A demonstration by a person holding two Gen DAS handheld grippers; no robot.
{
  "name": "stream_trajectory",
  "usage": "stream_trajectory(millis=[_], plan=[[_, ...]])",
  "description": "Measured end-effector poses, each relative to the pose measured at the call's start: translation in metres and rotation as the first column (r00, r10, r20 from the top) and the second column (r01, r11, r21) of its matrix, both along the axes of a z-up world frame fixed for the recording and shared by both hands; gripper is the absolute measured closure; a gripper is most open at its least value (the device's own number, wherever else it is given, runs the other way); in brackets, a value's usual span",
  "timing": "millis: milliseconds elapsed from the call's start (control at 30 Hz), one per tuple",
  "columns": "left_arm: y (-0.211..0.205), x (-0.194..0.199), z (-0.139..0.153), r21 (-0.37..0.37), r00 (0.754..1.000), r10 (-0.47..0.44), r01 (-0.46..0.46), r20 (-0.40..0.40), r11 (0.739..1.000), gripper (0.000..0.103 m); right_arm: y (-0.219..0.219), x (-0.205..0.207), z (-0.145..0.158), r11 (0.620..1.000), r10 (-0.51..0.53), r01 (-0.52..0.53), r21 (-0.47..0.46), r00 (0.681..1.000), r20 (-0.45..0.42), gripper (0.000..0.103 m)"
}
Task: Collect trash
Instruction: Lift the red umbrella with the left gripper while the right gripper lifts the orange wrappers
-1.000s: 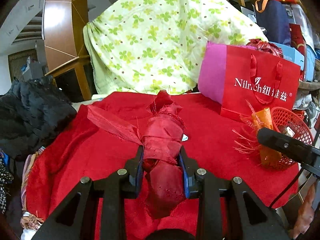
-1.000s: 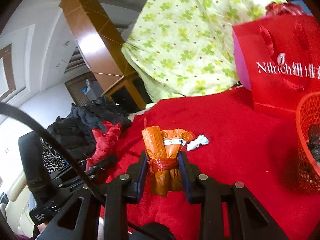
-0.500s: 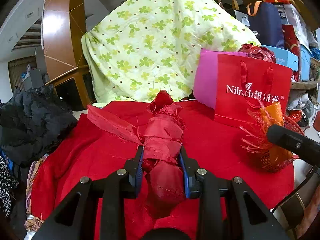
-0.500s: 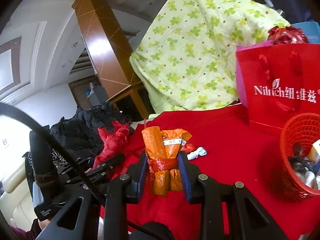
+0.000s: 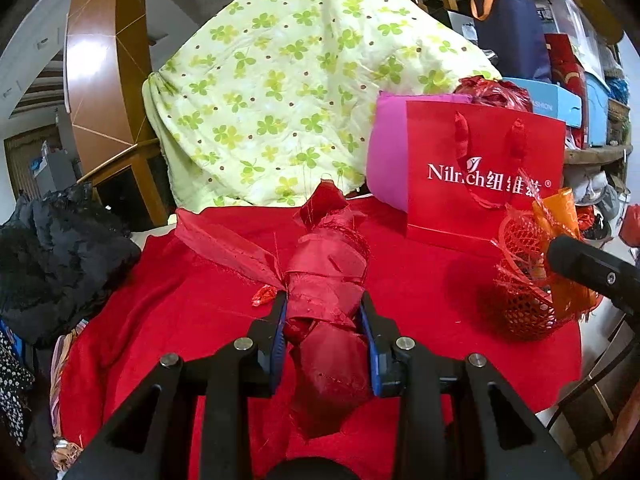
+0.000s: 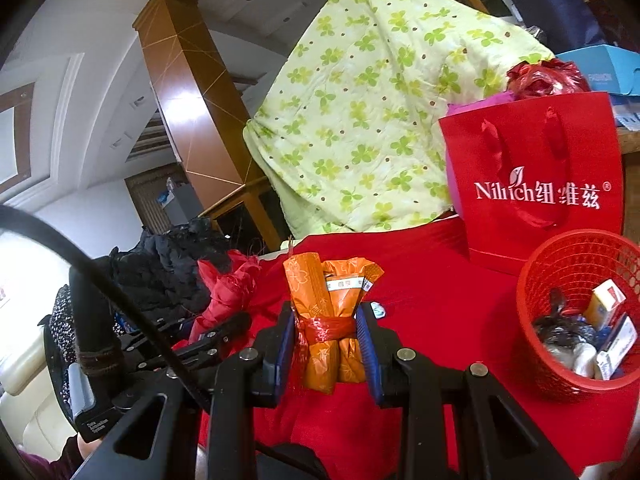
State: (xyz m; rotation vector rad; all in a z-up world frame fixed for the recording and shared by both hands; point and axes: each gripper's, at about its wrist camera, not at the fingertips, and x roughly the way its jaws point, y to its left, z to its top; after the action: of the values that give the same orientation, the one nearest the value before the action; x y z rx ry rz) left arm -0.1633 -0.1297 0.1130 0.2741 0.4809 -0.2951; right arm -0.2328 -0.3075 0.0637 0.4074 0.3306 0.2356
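My left gripper (image 5: 323, 320) is shut on a crumpled red cloth bundle (image 5: 326, 280) and holds it above the red tablecloth (image 5: 432, 280). My right gripper (image 6: 326, 336) is shut on an orange wrapper bundle (image 6: 320, 300) tied with a red band, held above the cloth left of the red mesh basket (image 6: 576, 268). The basket holds several pieces of trash, among them small boxes and dark wrappers. In the left wrist view the basket (image 5: 520, 312) stands at the right, with the orange bundle (image 5: 558, 216) and right gripper beside it. A small white wrapper (image 6: 378, 310) lies on the cloth.
A red Nilrich paper bag (image 5: 480, 176) stands at the back of the table, before a green clover-print quilt (image 5: 288, 92). Black clothing (image 5: 52, 248) is piled at the left. A small red foil scrap (image 5: 262, 294) lies on the cloth. The table edge runs right of the basket.
Both grippers have risen and pulled back with their bundles. The basket has come fully into the right wrist view, so its contents show.
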Motion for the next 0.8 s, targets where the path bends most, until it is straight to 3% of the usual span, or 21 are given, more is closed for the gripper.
stream_trajectory(millis=[800], plan=[[-0.048,-0.008,-0.005,0.065,0.997,-0.074,0.075,-0.017,0.995,0.068,-0.043,-0.031,-0.004,0.997,-0.079,0.078,0.028,0.997,0.026,0.071]])
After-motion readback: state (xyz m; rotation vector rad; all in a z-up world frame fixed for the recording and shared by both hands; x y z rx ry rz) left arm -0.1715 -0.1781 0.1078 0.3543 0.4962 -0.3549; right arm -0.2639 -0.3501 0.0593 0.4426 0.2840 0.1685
